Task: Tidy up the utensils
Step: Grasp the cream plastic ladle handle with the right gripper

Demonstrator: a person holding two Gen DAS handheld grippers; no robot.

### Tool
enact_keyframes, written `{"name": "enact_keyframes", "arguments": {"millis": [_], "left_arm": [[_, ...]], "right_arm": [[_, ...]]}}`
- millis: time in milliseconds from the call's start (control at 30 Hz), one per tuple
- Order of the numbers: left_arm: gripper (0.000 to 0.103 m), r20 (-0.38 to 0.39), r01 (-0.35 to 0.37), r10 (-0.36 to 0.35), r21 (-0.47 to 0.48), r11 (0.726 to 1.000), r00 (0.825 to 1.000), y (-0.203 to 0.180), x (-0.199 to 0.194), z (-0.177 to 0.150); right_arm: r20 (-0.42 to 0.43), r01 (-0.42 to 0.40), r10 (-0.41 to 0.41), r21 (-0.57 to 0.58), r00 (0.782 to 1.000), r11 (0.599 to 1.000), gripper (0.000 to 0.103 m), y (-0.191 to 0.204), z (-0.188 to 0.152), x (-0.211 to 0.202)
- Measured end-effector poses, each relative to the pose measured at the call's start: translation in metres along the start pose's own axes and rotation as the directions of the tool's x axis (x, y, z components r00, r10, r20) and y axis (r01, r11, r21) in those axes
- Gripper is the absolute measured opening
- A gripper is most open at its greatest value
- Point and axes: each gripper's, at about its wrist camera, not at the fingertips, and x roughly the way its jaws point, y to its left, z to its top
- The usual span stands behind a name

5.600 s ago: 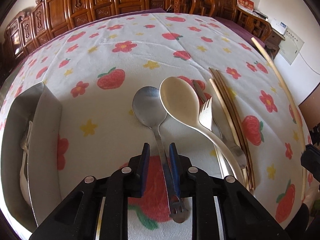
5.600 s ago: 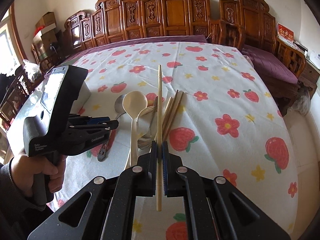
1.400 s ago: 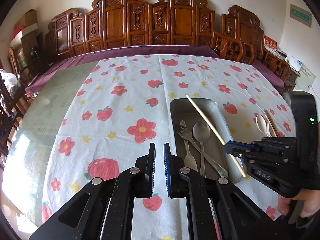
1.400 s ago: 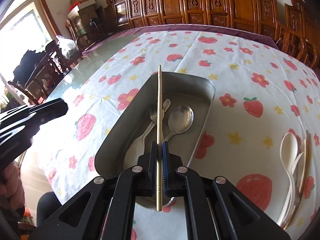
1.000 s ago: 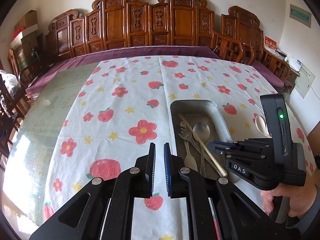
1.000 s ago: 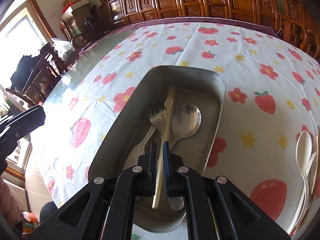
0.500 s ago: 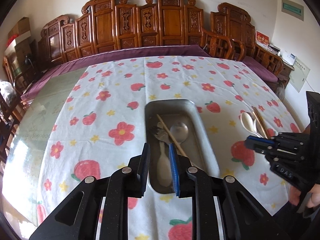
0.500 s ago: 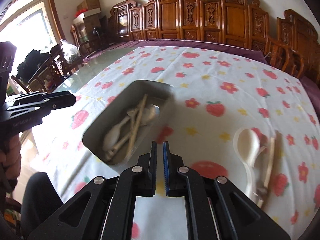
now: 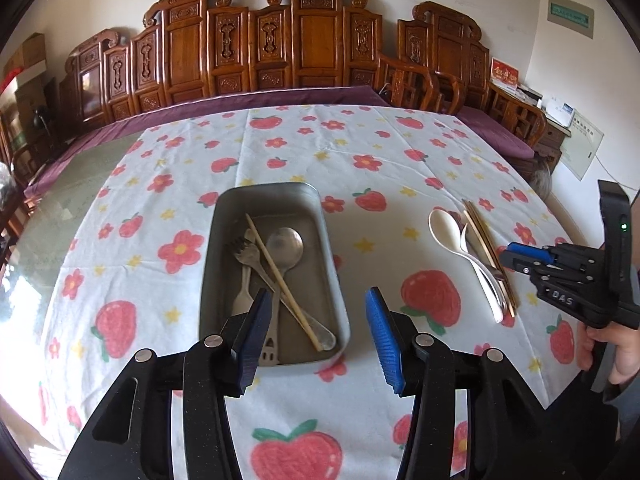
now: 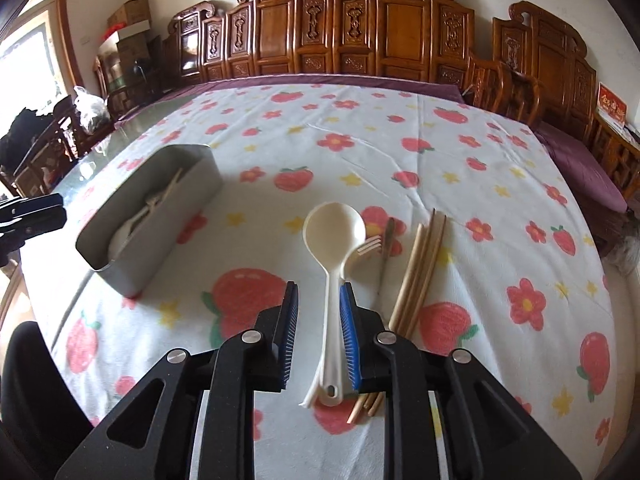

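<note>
My left gripper (image 9: 316,332) stands with its jaws well apart, having just been opening, and nothing lies between the blue pads (image 9: 380,336); through the gap I see the near end of the metal tray (image 9: 212,256) and the strawberry tablecloth (image 9: 360,152). My right gripper (image 10: 318,334) has a narrower gap, its jaws also just been opening, and the handle of the cream spoon (image 10: 334,240) runs up between the pads, close to the right-hand one; I cannot tell whether that pad touches it, and the spoon lies flat on the cloth.

The tray sits on the cloth to the left of the loose pile. Inside it a metal spoon (image 9: 285,245), a fork (image 9: 242,256) and a wooden chopstick (image 9: 280,280) lie crossed, the chopstick slanting over the other two.

The loose pile lies well apart from the tray: the cream spoon, a pale fork (image 10: 366,248) tucked against its right side, a metal utensil (image 10: 388,240) partly under that, and a bundle of chopsticks (image 10: 420,272) just beside them on the right.
</note>
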Motion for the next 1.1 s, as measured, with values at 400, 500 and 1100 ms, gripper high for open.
{"name": "enact_keyframes", "arguments": {"millis": [400, 500, 1100], "left_arm": [[0.047, -0.037, 0.004, -0.004, 0.002, 1.000, 0.999, -0.022, 0.021, -0.006], [0.047, -0.047, 0.009, -0.009, 0.005, 1.000, 0.999, -0.025, 0.026, -0.006], [0.047, -0.091, -0.001, 0.006, 0.065, 0.998, 0.996, -0.063, 0.055, -0.001]], "right_arm": [[-0.053, -0.017, 0.016, -0.002, 0.998, 1.000, 0.023, -0.003, -0.004, 0.048], [-0.058, -0.005, 0.004, -0.018, 0.998, 1.000, 0.023, -0.001, -0.006, 0.051], [0.130, -0.151, 0.134, 0.126, 0.982, 0.980, 0.012, -0.048, 0.007, 0.014]]}}
